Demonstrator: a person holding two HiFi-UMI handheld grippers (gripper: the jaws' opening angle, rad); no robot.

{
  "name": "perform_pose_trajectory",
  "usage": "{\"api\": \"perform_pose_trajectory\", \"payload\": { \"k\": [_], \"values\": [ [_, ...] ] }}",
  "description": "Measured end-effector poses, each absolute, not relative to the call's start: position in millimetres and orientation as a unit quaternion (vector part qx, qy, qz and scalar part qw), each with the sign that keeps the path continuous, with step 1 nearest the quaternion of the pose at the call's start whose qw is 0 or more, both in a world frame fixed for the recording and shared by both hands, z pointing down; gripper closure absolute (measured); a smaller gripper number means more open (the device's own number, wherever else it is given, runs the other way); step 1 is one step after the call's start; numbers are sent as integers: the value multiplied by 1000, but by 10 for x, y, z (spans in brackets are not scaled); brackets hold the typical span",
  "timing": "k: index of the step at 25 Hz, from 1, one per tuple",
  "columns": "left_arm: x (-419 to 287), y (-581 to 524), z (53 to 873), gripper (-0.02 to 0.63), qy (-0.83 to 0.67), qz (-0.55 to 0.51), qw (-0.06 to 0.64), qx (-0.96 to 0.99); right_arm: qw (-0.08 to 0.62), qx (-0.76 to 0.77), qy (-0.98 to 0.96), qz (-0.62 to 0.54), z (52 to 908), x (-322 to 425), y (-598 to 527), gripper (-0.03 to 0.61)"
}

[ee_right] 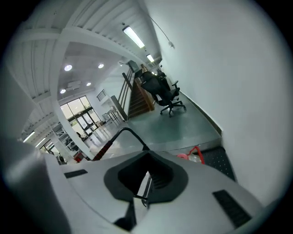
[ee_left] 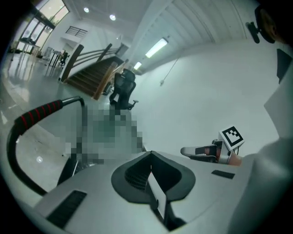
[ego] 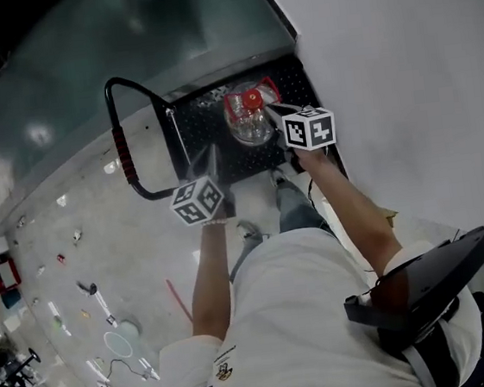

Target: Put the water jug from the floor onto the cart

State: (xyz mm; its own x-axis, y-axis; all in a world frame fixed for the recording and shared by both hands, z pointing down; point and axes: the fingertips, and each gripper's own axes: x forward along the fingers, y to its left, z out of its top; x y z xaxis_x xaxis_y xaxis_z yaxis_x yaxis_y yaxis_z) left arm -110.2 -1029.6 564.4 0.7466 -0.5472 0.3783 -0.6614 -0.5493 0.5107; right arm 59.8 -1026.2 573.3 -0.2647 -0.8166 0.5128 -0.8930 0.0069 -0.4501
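Observation:
The clear water jug (ego: 251, 119), with a red cap and red carry handle, stands on the cart's black deck (ego: 195, 126) by the white wall. In the right gripper view the jug (ee_right: 195, 156) peeks out beyond the gripper body. My left gripper (ego: 212, 154) hovers over the deck's near edge, left of the jug, jaws shut and empty (ee_left: 151, 176). My right gripper (ego: 274, 109) is held close to the jug's right side, and its jaws (ee_right: 145, 182) are also shut on nothing. The left gripper view shows the right gripper (ee_left: 187, 151) raised in front of the wall.
The cart's black push handle (ego: 119, 140), with a red grip, rises at its left end. A white wall (ego: 401, 66) runs along the right. An office chair (ee_right: 165, 93) and stairs (ee_left: 89, 75) stand far off. Small items (ego: 88, 288) are scattered across the floor at left.

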Motion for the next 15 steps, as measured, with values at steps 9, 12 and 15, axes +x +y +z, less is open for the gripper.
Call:
{"api": "perform_pose_trajectory", "payload": {
  "k": [9,12,15],
  "values": [
    [-1945,-9579,5120,609,-311,103,280,903,1,626,-705,333,5087,-372,-9397,565],
    [-1964,-9424,4972,609,-299,109,266,910,-10,629,-707,324,4931,-445,-9162,565],
    [-1909,-9360,4787,609,-296,101,254,915,-28,625,-710,322,4790,-426,-9055,565]
  ]
}}
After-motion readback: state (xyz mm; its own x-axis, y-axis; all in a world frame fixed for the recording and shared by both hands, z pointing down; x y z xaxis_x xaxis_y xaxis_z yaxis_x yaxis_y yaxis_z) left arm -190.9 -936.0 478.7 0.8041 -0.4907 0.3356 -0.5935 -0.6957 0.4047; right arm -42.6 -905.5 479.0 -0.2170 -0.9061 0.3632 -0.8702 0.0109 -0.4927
